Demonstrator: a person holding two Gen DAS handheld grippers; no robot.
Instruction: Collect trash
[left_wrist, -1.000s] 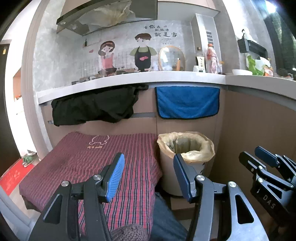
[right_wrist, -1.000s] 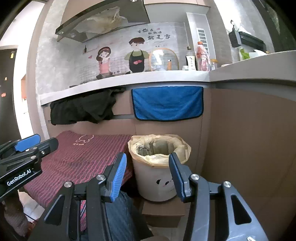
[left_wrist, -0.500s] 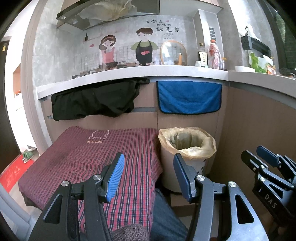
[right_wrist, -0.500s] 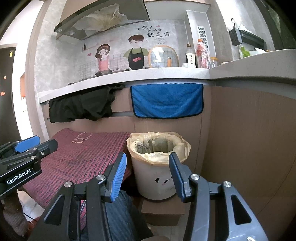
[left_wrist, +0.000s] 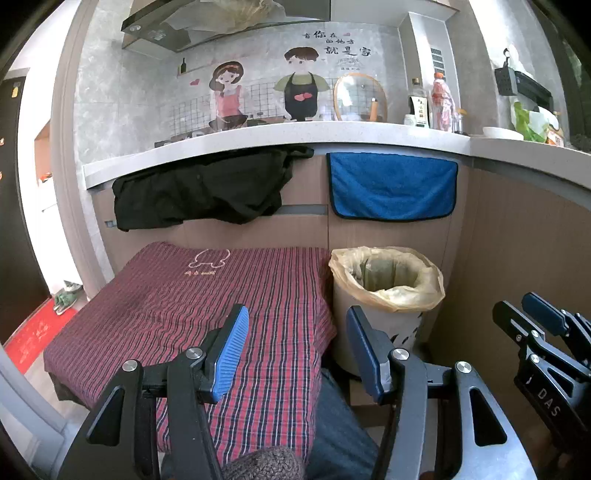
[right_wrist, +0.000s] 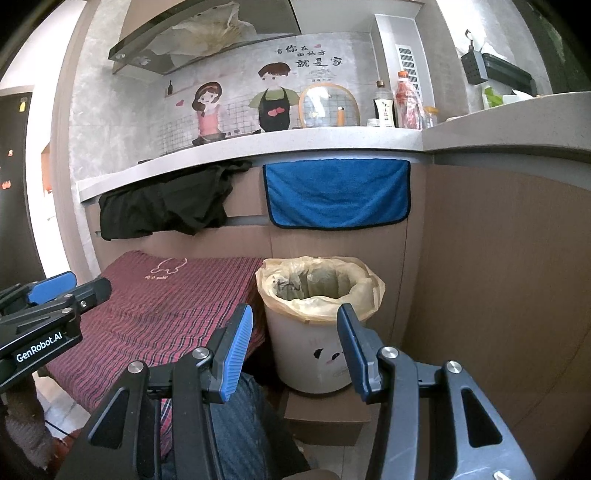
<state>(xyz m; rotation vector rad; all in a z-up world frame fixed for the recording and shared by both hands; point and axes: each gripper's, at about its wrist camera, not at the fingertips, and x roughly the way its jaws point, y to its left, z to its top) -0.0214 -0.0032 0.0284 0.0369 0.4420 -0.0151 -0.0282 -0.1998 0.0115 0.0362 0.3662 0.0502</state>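
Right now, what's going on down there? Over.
Left gripper and right gripper open, both empty. Bin ahead, bag-lined, beside the striped cloth. Nothing between grippers and bin.

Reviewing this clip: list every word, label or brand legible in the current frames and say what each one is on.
"GenRobot.AI": side of the left gripper, seen from the right wrist view.
"DAS": body of the right gripper, seen from the left wrist view.
"有你在的地方 就是家": wall sticker above the counter.
Embroidered words under the outline on the striped cloth: too blurred to read.
Label on the dark bottle: too small to read.
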